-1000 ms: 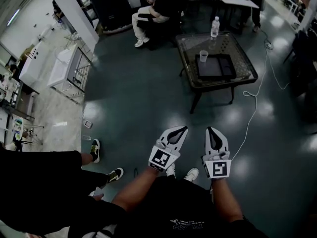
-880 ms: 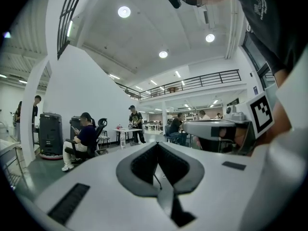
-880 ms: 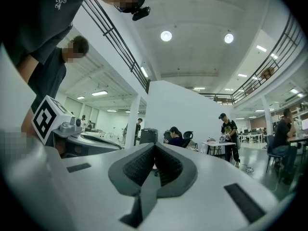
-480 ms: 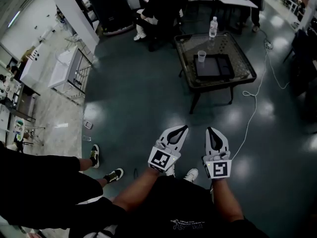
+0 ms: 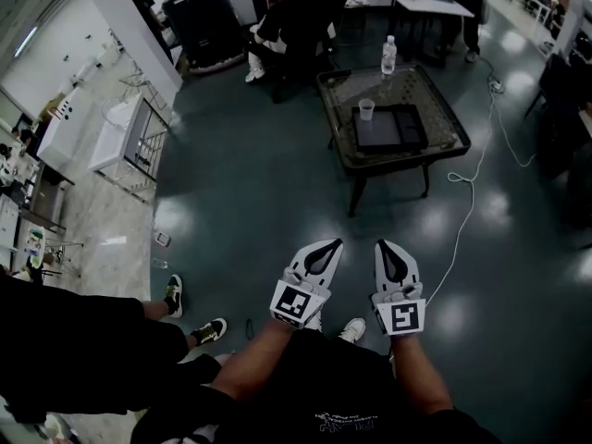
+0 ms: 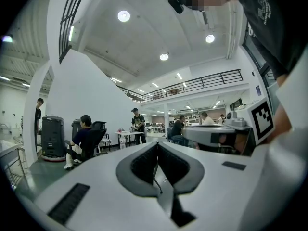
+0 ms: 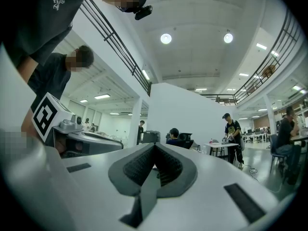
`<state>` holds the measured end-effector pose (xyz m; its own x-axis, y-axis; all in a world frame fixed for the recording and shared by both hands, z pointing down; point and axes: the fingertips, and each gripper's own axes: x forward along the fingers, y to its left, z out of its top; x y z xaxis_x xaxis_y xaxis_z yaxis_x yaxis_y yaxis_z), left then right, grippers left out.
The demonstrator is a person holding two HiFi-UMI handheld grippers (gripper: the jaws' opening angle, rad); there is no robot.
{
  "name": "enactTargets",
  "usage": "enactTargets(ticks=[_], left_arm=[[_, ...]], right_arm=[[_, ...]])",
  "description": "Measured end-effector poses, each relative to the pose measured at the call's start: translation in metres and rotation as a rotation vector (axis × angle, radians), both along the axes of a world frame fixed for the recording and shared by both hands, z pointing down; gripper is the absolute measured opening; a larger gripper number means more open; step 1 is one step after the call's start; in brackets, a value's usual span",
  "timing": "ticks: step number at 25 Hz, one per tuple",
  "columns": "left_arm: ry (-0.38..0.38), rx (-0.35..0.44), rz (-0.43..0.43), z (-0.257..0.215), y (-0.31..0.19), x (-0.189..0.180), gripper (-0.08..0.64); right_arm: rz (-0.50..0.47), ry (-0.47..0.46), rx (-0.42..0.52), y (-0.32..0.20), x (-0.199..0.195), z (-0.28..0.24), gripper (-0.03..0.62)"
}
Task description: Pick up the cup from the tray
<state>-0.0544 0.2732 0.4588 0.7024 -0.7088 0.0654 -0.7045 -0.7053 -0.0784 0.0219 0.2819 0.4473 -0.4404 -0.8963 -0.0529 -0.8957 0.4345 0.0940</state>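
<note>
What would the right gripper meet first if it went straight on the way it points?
Nothing near: open floor lies ahead of the right gripper. Beyond, its line heads roughly toward the glass table with the tray and cup; whether it would hit or pass above is unclear.

The right gripper [image 7: 155, 148] points level, its jaws pressed together with nothing between them. The left gripper [image 7: 84, 139] sits just beside it. Far beyond, a seated person [image 7: 172, 137] faces away, and a standing person [image 7: 233, 131] leans over a white table [image 7: 219, 146].
</note>
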Motion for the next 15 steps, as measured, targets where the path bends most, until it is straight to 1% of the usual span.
enactTargets(ticks=[6, 10, 13, 15], left_arm=[[0.015, -0.008, -0.022, 0.004, 0.007, 0.01, 0.009], [-0.002, 0.003, -0.04, 0.007, 0.008, 0.012, 0.009], [0.024, 0.006, -0.045, 0.004, 0.008, 0.014, 0.009], [0.01, 0.002, -0.05, 0.006, 0.007, 0.013, 0.009]], right_arm=[[-0.02, -0.024, 0.011, 0.004, 0.011, -0.001, 0.009], [-0.033, -0.036, 0.016, 0.003, 0.012, -0.002, 0.009], [-0.039, -0.045, 0.015, 0.002, 0.014, -0.001, 0.009], [-0.046, -0.045, 0.016, 0.0, 0.013, -0.002, 0.009]])
